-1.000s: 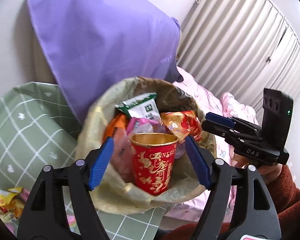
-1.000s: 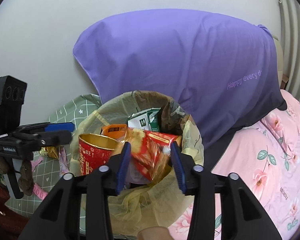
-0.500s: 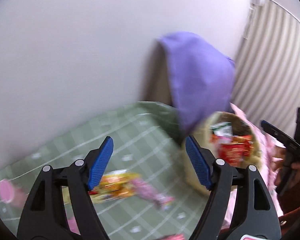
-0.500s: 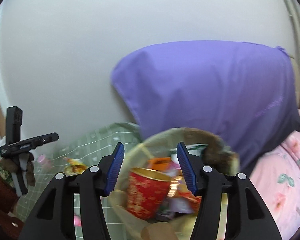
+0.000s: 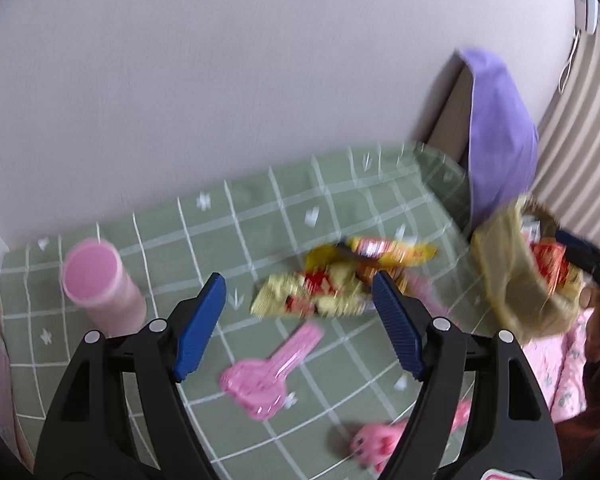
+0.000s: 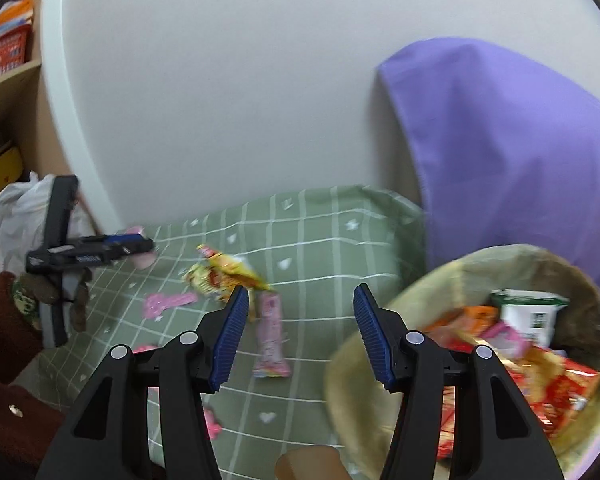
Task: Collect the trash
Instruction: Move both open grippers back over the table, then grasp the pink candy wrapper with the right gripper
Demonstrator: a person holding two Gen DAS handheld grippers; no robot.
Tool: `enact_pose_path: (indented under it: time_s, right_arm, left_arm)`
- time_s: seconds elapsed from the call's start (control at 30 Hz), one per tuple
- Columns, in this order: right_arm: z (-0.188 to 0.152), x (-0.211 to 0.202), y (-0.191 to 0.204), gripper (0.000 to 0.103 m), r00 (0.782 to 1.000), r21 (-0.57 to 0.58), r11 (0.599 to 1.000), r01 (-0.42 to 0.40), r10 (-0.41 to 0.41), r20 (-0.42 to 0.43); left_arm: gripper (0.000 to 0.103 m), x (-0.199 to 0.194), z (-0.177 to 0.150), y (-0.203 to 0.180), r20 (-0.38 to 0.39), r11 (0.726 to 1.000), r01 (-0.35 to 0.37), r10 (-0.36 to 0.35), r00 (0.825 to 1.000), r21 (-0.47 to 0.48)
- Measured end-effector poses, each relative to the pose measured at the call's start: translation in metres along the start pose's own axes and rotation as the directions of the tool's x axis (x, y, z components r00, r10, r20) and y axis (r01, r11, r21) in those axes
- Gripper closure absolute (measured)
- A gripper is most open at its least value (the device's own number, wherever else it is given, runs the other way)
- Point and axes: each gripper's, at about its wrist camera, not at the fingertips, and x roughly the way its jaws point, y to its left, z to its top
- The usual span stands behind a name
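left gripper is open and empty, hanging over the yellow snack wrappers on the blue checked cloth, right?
Not quite: the cloth is green with a white check, not blue, as the left wrist view shows. The rest holds: the left gripper is open and empty, hanging over the yellow snack wrappers that lie on that cloth.

The right gripper (image 6: pixel 298 330) is seen with jaws apart and nothing between them, having just been opened. A bin (image 6: pixel 384 360) filled with wrappers is seen right of it. Left of the bin, wrappers (image 6: pixel 224 274) are scattered on the green cloth (image 6: pixel 320 240). The left gripper (image 6: pixel 140 245) is held beyond them.
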Motion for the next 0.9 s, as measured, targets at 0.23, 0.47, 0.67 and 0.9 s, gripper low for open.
enact_pose_path:
  time_s: [0.23,0.47,0.67,0.9]
  right_arm:
    - [-0.017,0.038,0.022,0.051,0.99,0.002,0.996,-0.089,0.088,-0.107]
    - [-0.046,0.085,0.039,0.051,0.973,-0.035,0.997,-0.076,0.066,-0.221]
    - [-0.052,0.116,0.036,0.051,0.976,-0.074,0.997,0.031,-0.047,-0.214]
    - [-0.066,0.143,0.027,0.068,0.959,-0.029,1.0,-0.01,0.001,-0.283]
  left_arm:
    - [0.031,0.026,-0.033,0.009,-0.106,0.999,-0.037,0.036,0.994,-0.007]
    - [0.031,0.02,-0.059,-0.006,-0.153,0.999,0.036,-0.037,0.988,-0.012]
    - [0.031,0.001,-0.066,-0.009,-0.117,0.997,0.052,-0.058,0.991,-0.052]
    - [0.031,0.0,-0.07,-0.001,-0.127,0.998,-0.022,0.015,0.992,-0.055]
